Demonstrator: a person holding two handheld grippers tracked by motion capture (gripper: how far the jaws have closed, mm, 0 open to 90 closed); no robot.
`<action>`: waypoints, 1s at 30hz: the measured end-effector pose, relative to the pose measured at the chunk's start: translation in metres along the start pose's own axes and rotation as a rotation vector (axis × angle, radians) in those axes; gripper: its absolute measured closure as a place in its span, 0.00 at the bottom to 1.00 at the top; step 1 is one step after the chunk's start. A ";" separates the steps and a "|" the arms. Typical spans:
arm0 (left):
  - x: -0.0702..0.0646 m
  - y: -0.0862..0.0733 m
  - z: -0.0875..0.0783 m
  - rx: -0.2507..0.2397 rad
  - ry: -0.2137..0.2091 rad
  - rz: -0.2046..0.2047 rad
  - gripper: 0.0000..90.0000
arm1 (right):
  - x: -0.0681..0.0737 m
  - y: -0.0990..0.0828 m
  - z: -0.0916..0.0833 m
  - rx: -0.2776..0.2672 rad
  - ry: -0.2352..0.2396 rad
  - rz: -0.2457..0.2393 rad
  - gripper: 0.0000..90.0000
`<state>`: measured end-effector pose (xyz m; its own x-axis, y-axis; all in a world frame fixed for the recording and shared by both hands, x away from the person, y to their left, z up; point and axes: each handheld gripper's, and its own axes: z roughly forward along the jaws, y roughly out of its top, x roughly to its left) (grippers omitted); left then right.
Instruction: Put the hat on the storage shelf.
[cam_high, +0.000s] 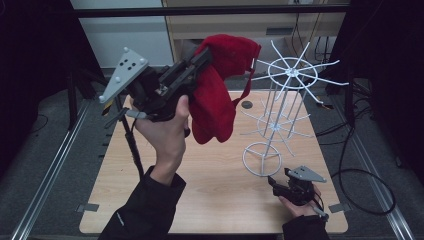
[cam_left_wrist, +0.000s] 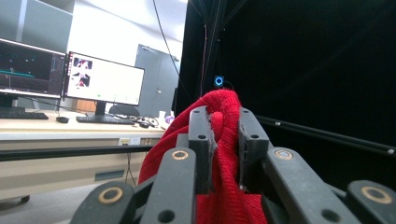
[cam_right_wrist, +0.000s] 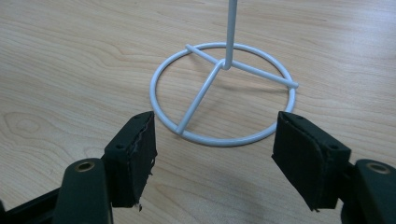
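Note:
A red knitted cloth (cam_high: 216, 95) hangs high above the table, pinched in my left gripper (cam_high: 204, 56), which is raised and points toward the white wire rack (cam_high: 285, 80). In the left gripper view the red cloth (cam_left_wrist: 224, 135) is bunched between the two black pads, and my left gripper (cam_left_wrist: 224, 140) is shut on it. My right gripper (cam_high: 274, 183) rests low near the table's front right, just in front of the rack's ring base (cam_high: 262, 159). In the right gripper view my right gripper (cam_right_wrist: 215, 154) stands wide open, empty, with the ring base (cam_right_wrist: 224, 93) just beyond its fingertips.
The rack has two tiers of spokes on a thin post. A small dark disc (cam_high: 247, 105) lies on the wooden table (cam_high: 215, 190) behind the cloth. Cables (cam_high: 360, 175) loop on the floor to the right. Monitors (cam_left_wrist: 102, 79) stand on a desk beyond.

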<state>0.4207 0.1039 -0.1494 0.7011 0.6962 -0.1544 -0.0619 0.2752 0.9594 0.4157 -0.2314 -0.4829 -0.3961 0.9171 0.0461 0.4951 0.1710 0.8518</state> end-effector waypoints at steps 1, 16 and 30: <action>0.000 -0.001 0.002 0.002 0.001 -0.001 0.87 | 0.000 0.000 0.000 0.001 0.000 0.000 0.34; 0.016 -0.027 0.016 0.053 0.073 -0.025 0.86 | 0.002 -0.001 0.002 0.008 0.007 -0.015 0.34; 0.039 -0.072 0.011 0.178 0.110 -0.058 0.85 | 0.003 0.000 0.002 0.012 0.012 -0.013 0.34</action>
<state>0.4604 0.1039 -0.2220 0.6177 0.7532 -0.2261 0.1099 0.2020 0.9732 0.4162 -0.2283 -0.4843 -0.4121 0.9102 0.0411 0.4990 0.1877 0.8460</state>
